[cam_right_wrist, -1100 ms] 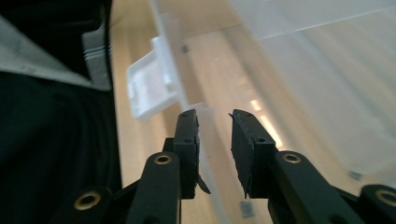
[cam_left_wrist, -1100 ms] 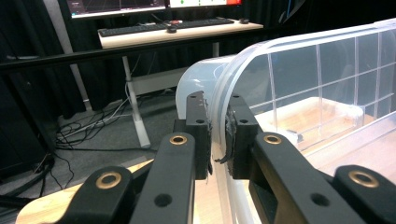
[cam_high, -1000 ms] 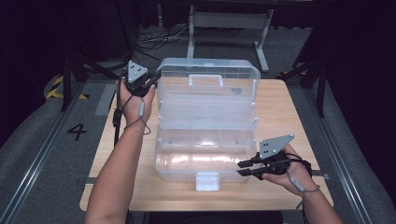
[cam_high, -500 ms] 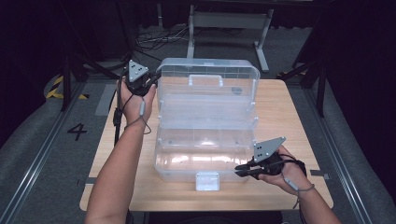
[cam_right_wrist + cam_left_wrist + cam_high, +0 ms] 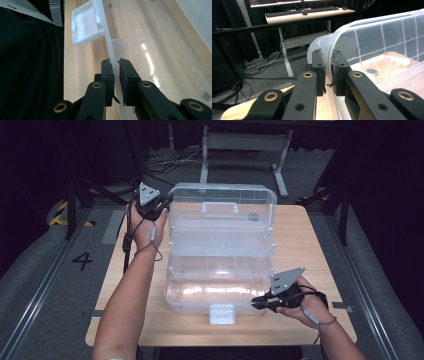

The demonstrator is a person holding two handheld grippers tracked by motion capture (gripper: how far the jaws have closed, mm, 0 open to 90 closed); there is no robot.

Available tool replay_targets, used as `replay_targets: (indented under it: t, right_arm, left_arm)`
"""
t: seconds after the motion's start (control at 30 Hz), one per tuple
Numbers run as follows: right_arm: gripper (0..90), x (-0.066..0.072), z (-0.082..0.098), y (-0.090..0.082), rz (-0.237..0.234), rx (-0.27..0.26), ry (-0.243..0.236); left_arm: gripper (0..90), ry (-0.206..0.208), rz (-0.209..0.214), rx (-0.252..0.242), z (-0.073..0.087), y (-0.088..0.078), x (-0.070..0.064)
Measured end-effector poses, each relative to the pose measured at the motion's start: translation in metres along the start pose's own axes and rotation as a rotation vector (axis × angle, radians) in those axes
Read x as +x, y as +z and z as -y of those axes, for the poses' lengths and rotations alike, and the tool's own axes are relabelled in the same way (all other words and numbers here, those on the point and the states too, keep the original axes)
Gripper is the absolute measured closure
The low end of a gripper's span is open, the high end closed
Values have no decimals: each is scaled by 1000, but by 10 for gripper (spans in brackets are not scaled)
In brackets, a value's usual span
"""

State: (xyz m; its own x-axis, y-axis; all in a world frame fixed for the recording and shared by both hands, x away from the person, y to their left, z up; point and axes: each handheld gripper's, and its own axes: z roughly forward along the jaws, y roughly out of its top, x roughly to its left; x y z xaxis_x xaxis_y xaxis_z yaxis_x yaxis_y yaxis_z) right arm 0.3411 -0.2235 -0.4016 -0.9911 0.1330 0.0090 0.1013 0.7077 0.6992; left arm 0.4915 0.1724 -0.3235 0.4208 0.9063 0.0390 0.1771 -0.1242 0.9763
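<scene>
A clear plastic toolbox stands open on the wooden table [image 5: 310, 240], its lid [image 5: 222, 207] tipped up at the back and its base [image 5: 215, 280] toward me. My left gripper [image 5: 168, 201] is at the lid's far left corner, shut on the lid's curved rim [image 5: 329, 47], which runs between its pads [image 5: 328, 72]. My right gripper [image 5: 256, 302] is at the base's front right. Its jaws have just been closing and now pinch the thin front wall [image 5: 110, 52] between them [image 5: 115, 75]. The white latch [image 5: 222, 314] hangs on that wall [image 5: 86, 23].
A carry handle [image 5: 220, 206] and several divider cells show in the lid. Behind the table stand a desk frame [image 5: 245, 142] and loose floor cables [image 5: 165, 162]. A rail with the number 4 [image 5: 82, 261] runs along the left.
The right gripper's jaws have narrowed onto the base's front wall, and that hand has dipped slightly. The left hand and the box have stayed put.
</scene>
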Motion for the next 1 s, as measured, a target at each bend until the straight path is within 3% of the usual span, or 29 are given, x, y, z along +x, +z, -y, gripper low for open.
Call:
replay_targets:
  t: [1.0]
  right_arm:
    - [825, -1, -1, 0, -7, 10, 5]
  left_arm:
    - [833, -21, 12, -28, 13, 25, 11]
